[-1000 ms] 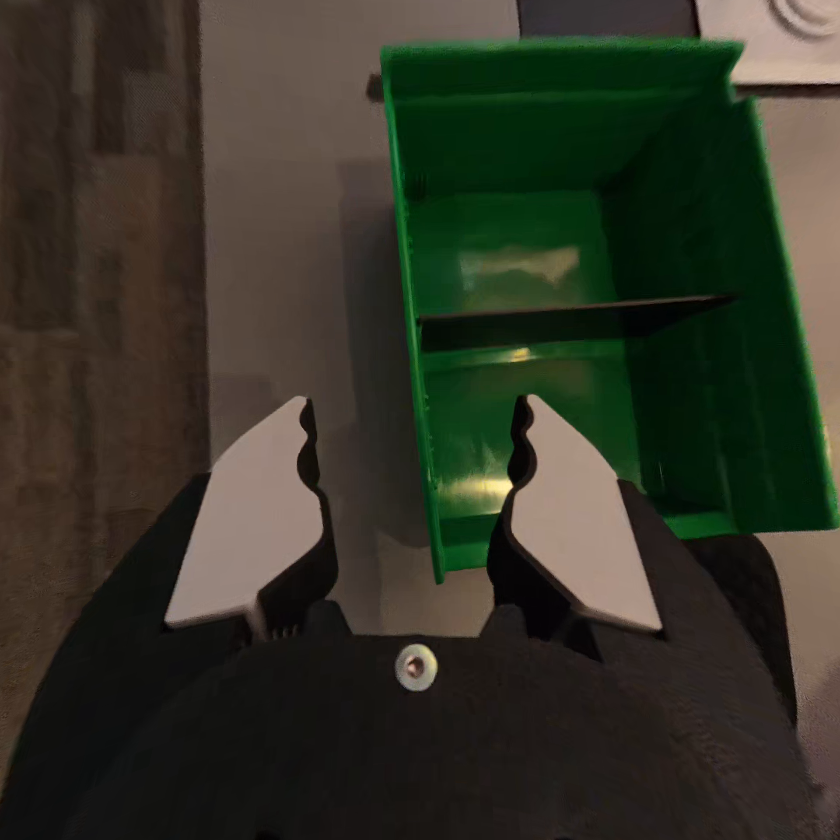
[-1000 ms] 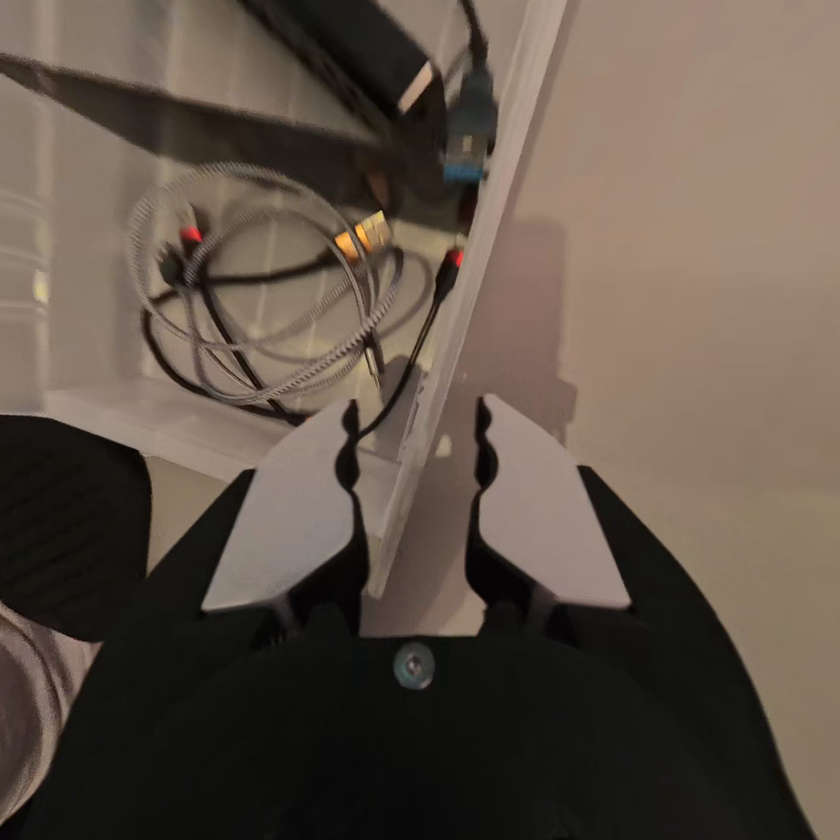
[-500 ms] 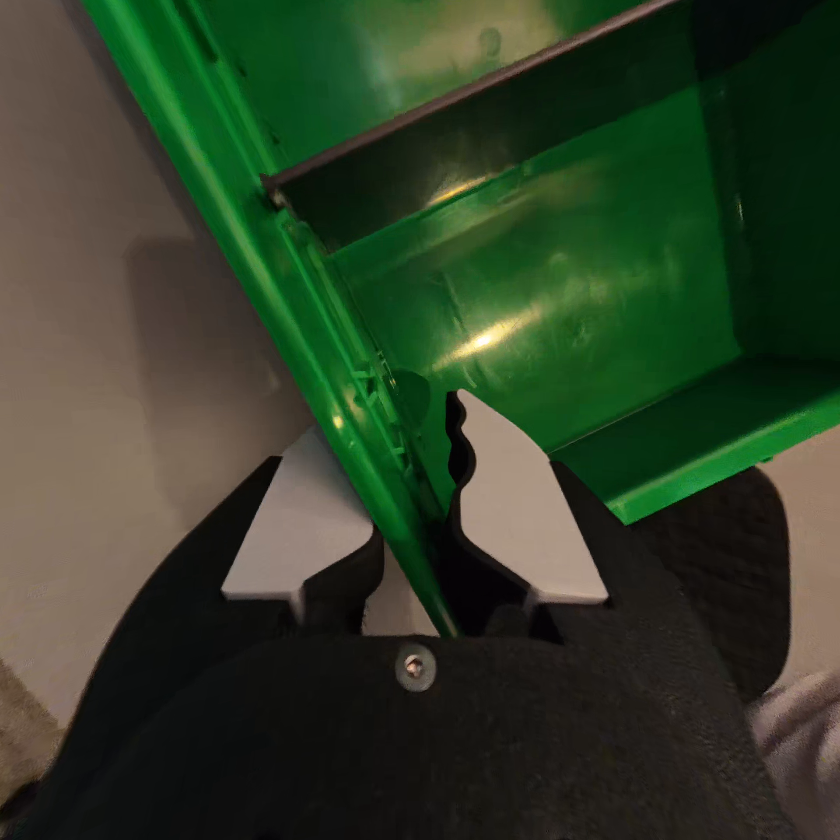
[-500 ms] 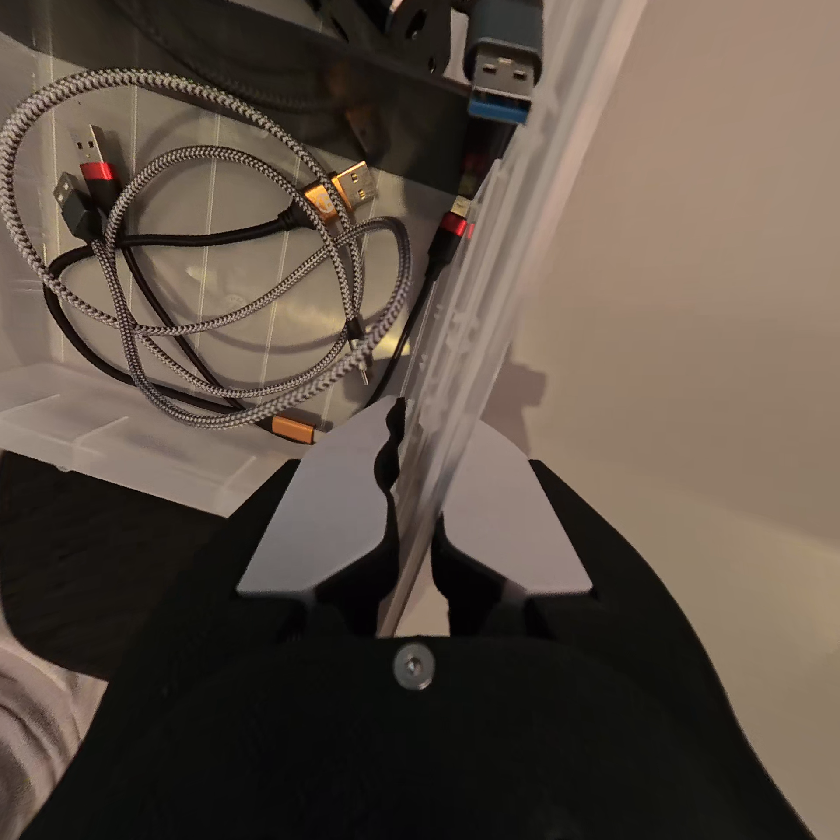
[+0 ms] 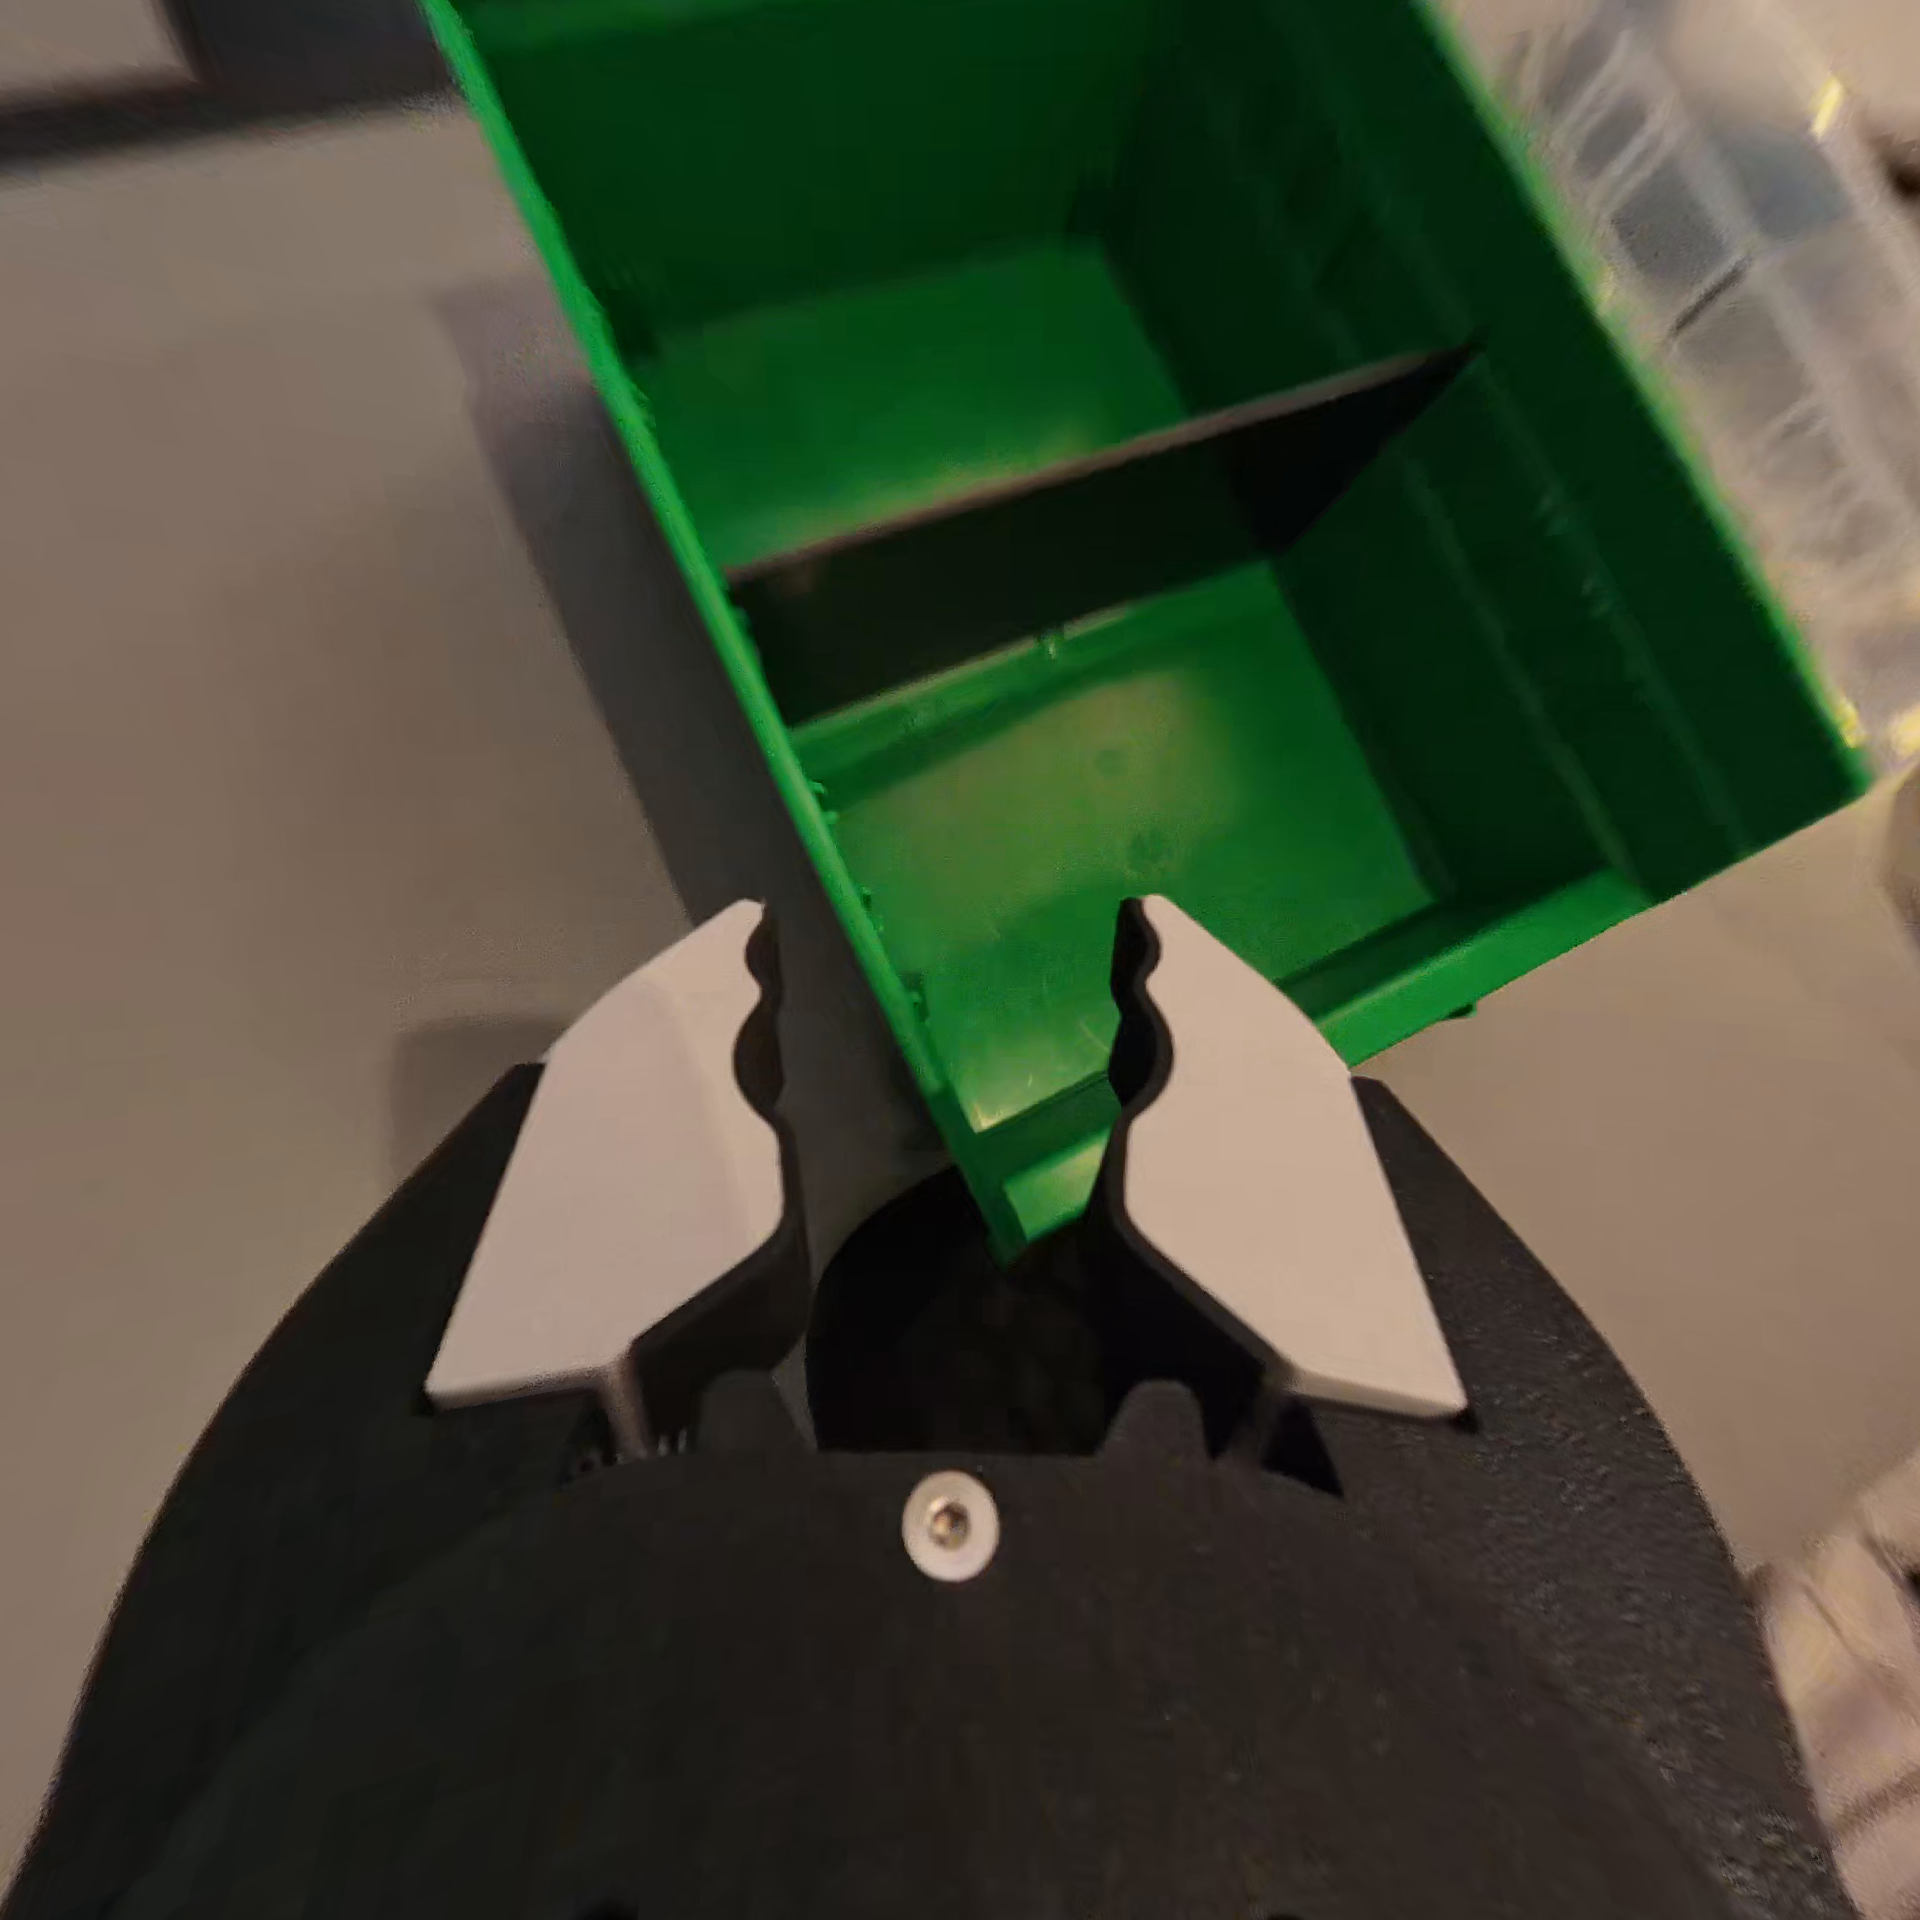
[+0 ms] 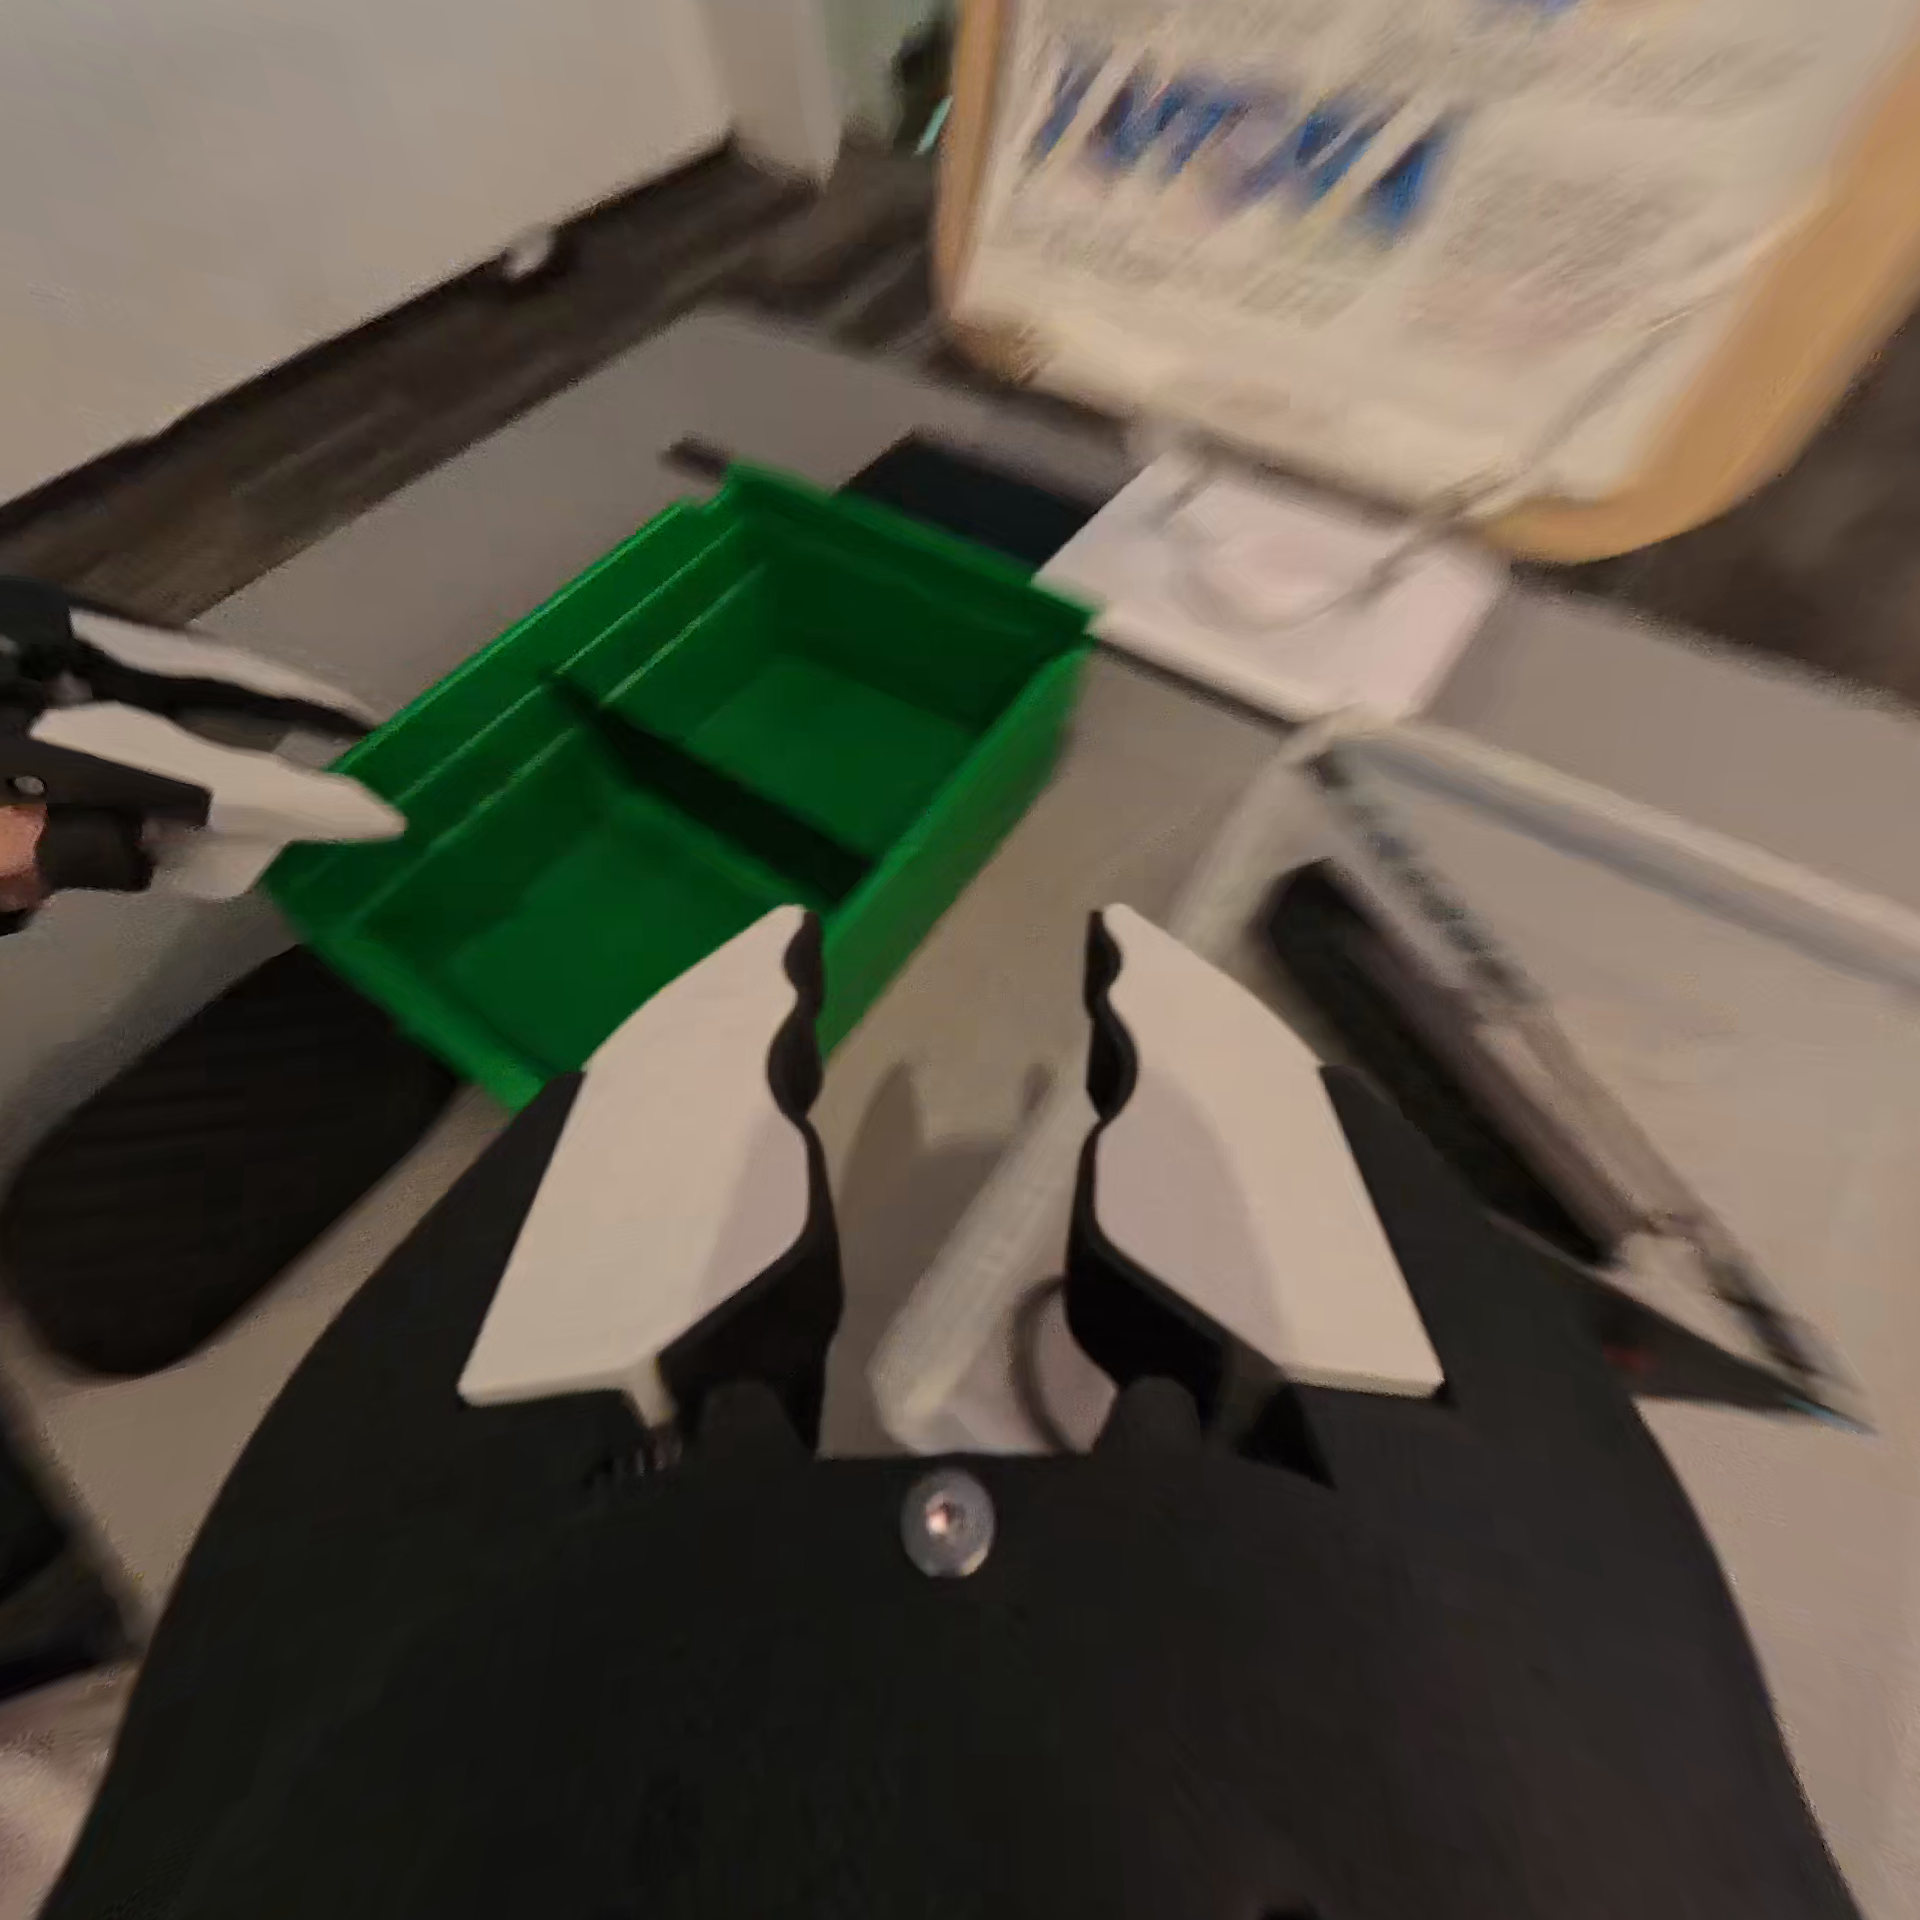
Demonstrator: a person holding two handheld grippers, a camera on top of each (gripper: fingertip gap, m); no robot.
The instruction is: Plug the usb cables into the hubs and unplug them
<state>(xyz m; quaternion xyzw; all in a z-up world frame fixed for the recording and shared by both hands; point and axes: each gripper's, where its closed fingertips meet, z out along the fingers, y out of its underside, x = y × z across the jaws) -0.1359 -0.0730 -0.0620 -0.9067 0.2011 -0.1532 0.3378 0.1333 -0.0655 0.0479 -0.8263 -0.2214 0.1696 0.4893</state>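
An empty green bin [image 5: 1558, 623] with a black divider [image 5: 1091, 582] lies on the grey table. My left gripper [image 5: 945, 914] is open, with its jaws on either side of the bin's left wall near the front corner, not touching it. In the blurred right wrist view the green bin [image 6: 935, 831] is at centre left, with the left gripper [image 6: 369, 764] at its left edge. My right gripper [image 6: 948, 920] is open and empty above the left wall of a clear bin [image 6: 997, 1226]. The clear bin's dark contents [image 6: 1403, 1039] are too blurred to name.
The clear bin also shows at the upper right of the left wrist view [image 5: 1714, 312], beside the green bin. A black ribbed pad [image 6: 208, 1143] lies under the green bin's front. A white box [image 6: 1299, 603] and a pale printed bag [image 6: 1403, 208] stand behind.
Both grippers have opened. The left let go of the green bin's left wall. The right let go of the clear bin's wall, pulled back and swung towards the green bin.
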